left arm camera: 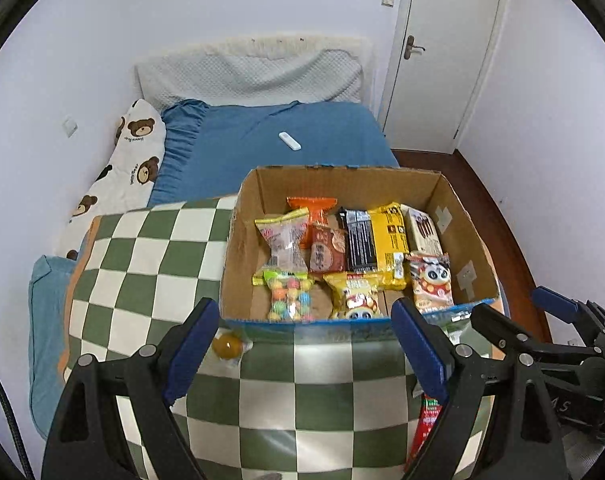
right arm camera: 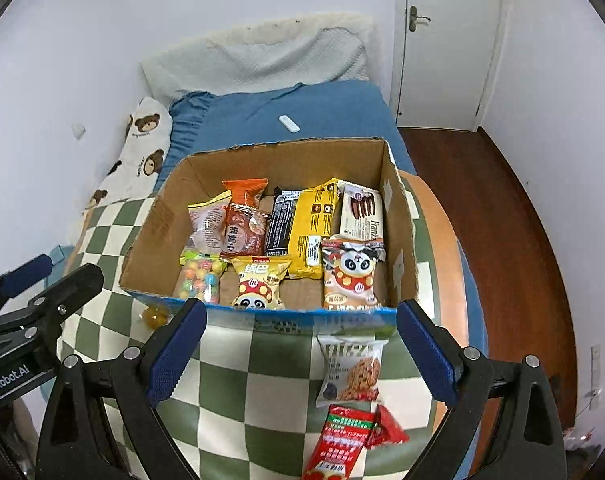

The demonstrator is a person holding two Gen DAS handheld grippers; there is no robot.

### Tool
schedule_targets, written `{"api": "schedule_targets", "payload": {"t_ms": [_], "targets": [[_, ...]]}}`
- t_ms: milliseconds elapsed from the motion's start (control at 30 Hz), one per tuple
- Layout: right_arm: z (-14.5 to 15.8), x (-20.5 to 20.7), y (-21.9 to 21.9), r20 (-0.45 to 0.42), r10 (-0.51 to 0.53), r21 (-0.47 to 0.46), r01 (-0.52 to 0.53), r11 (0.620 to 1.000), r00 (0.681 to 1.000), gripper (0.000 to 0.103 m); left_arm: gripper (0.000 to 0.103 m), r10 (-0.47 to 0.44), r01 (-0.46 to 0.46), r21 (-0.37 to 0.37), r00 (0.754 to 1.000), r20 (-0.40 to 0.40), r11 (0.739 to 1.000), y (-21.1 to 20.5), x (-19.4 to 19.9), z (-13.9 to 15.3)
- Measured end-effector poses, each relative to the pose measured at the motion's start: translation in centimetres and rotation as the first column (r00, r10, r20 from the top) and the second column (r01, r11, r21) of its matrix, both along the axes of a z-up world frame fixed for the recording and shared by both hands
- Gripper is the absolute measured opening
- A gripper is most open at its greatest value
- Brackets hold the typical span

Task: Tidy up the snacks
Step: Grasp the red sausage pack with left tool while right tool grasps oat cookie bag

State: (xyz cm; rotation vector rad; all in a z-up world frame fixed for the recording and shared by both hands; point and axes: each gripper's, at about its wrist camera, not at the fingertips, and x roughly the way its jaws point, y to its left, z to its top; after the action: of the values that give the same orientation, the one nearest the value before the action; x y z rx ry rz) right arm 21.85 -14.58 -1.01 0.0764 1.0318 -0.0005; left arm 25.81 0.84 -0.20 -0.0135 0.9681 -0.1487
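Box [right arm camera: 402, 216] mostly packed, snacks in rows. Left on quilt [right arm camera: 238, 380]: cookie pack [right arm camera: 352, 370], red packet [right arm camera: 342, 440], jelly cup [right arm camera: 155, 316]. Left gripper [left arm camera: 306, 344], right gripper [right arm camera: 302, 348] both spread, empty.

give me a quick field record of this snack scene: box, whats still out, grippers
box: cardboard box on checkered blanket, holding many packets
still outside: cookie packet, red packet, amber candy
left gripper: open, empty
right gripper: open, empty
beyond the box: white remote on blue bedding
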Motion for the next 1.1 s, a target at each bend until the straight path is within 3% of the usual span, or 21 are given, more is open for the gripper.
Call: {"api": "schedule_targets", "payload": {"t_ms": [167, 300, 333, 467, 600, 767, 833, 867, 900, 933, 967, 1100], "targets": [[-1.2, -2.5, -1.6, -0.025, -0.035, 0.085, 0.037, 0.996, 0.999, 0.098, 0.088, -0.007, 0.007, 0.002, 0.998, -0.059, 1.0, -0.4, -2.5, -2.4], [-5.0, -5.0, -4.1, -0.112, -0.089, 0.117, 0.102, 0.988, 0.99, 0.098, 0.088, -0.066, 0.064, -0.016, 0.978, -0.198, 0.998, -3.0, -4.9, -7.2], [-5.9, -5.7, -4.6, -0.13, -0.098, 0.118, 0.114, 0.986, 0.987, 0.097, 0.088, -0.088, 0.085, -0.023, 0.966, -0.244, 0.996, -4.0, -5.5, -8.8], [-10.4, -9.1, -7.6, -0.214, -0.15, 0.103, 0.176, 0.979, 0.965, 0.064, 0.088, -0.182, 0.184, -0.032, 0.903, -0.389, 0.982, -8.7, -7.1, -14.4], [-13.8, -12.3, -10.9, -0.277, -0.211, 0.132, 0.255, 0.958, 0.937, 0.064, 0.088, -0.247, 0.256, -0.051, 0.831, -0.498, 0.965, -13.0, -8.0, -19.1], [-16.0, -15.1, -14.5, -0.312, -0.277, 0.146, 0.334, 0.931, 0.909, 0.064, 0.088, -0.302, 0.332, -0.052, 0.767, -0.567, 0.942, -18.3, -8.2, -22.9], [-16.3, -15.6, -15.3, -0.31, -0.289, 0.152, 0.347, 0.925, 0.906, 0.064, 0.088, -0.305, 0.362, -0.011, 0.77, -0.56, 0.932, -20.0, -8.3, -23.6], [-16.3, -15.7, -15.7, -0.309, -0.293, 0.153, 0.351, 0.924, 0.905, 0.064, 0.083, -0.312, 0.374, 0.005, 0.78, -0.542, 0.927, -20.7, -8.3, -23.7], [-16.3, -15.7, -15.9, -0.306, -0.296, 0.155, 0.354, 0.922, 0.905, 0.064, 0.076, -0.314, 0.38, 0.019, 0.79, -0.527, 0.925, -20.9, -8.4, -23.5], [-16.2, -15.6, -16.1, -0.302, -0.296, 0.158, 0.354, 0.922, 0.906, 0.064, 0.059, -0.326, 0.391, 0.019, 0.792, -0.517, 0.92, -21.1, -8.4, -23.3], [-15.9, -15.2, -16.2, -0.296, -0.291, 0.163, 0.349, 0.923, 0.91, 0.064, 0.049, -0.328, 0.395, 0.026, 0.796, -0.509, 0.918, -20.9, -8.5, -23.0], [-15.1, -13.3, -15.6, -0.275, -0.257, 0.183, 0.312, 0.932, 0.927, 0.064, 0.048, -0.283, 0.349, 0.042, 0.82, -0.498, 0.936, -18.1, -7.9, -22.5]]}}
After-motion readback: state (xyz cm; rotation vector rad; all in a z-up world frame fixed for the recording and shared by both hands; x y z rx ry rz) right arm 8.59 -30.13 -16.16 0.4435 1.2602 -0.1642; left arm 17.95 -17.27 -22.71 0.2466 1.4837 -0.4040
